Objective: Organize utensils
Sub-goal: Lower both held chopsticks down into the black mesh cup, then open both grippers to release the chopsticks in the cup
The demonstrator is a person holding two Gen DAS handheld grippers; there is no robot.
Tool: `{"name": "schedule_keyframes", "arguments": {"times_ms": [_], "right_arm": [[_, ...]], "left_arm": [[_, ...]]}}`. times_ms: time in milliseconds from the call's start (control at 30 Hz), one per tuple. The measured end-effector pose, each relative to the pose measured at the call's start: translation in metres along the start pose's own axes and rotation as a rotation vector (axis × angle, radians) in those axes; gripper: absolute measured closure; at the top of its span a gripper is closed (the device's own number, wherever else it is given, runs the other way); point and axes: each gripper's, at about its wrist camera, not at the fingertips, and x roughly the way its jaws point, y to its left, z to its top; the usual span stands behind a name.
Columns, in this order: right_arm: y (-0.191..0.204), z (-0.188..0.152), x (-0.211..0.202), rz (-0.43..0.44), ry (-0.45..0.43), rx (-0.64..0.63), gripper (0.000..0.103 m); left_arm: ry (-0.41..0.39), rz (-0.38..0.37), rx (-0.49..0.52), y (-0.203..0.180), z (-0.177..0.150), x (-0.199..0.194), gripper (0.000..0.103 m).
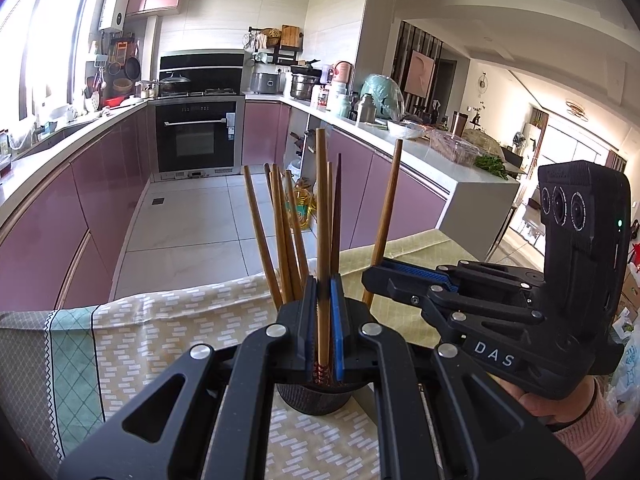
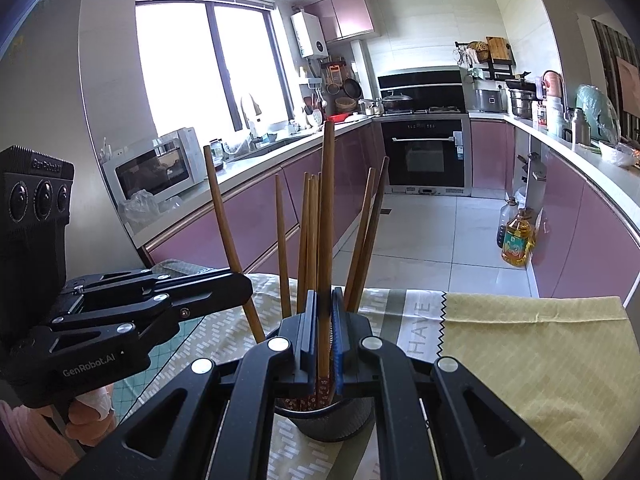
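The left gripper [image 1: 324,304] has its blue-padded fingers pressed together on a single brown chopstick [image 1: 322,216], which stands nearly upright with its patterned red lower end reaching down into a dark mesh holder [image 1: 316,398]. The holder sits on a table covered with a yellow-green patterned cloth [image 1: 168,320], near the table's front edge. Several more chopsticks [image 1: 280,236] lean out of the holder like a fan, most toward the far left.

The right gripper [image 2: 325,312] is likewise clamped on one upright chopstick [image 2: 327,208], whose red decorated end dips into the same holder [image 2: 332,426]. In the left wrist view this gripper comes in from the right, held by a hand [image 1: 560,396] in a pink sleeve, with its chopstick slanting up to the right just beside the holder's rim; whether that tip is inside the holder or just outside it is hard to tell there.

Beyond the table lies a kitchen with pink cabinets [image 2: 580,208], an oven [image 2: 424,156] at the far end and a microwave [image 2: 156,168] on the left counter.
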Motion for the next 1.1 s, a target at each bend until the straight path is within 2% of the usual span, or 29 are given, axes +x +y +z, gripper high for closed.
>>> {"name": "schedule_keyframes", "arguments": {"times_ms": [300, 500, 967, 1100], "right_arm": [[-0.004, -0.005, 0.016, -0.002, 0.045, 0.016, 0.096], [-0.008, -0.006, 0.019, 0.002, 0.048, 0.030, 0.096], [-0.009, -0.010, 0.018, 0.004, 0.049, 0.037, 0.094], [-0.008, -0.013, 0.012, -0.004, 0.035, 0.038, 0.083]], "left_arm": [[0.021, 0.008, -0.012, 0.003, 0.003, 0.014, 0.095], [0.043, 0.036, -0.006, 0.001, 0.006, 0.024, 0.095], [0.063, 0.042, -0.029, 0.010, -0.001, 0.034, 0.095], [0.055, 0.060, -0.032, 0.014, -0.006, 0.029, 0.082]]}}
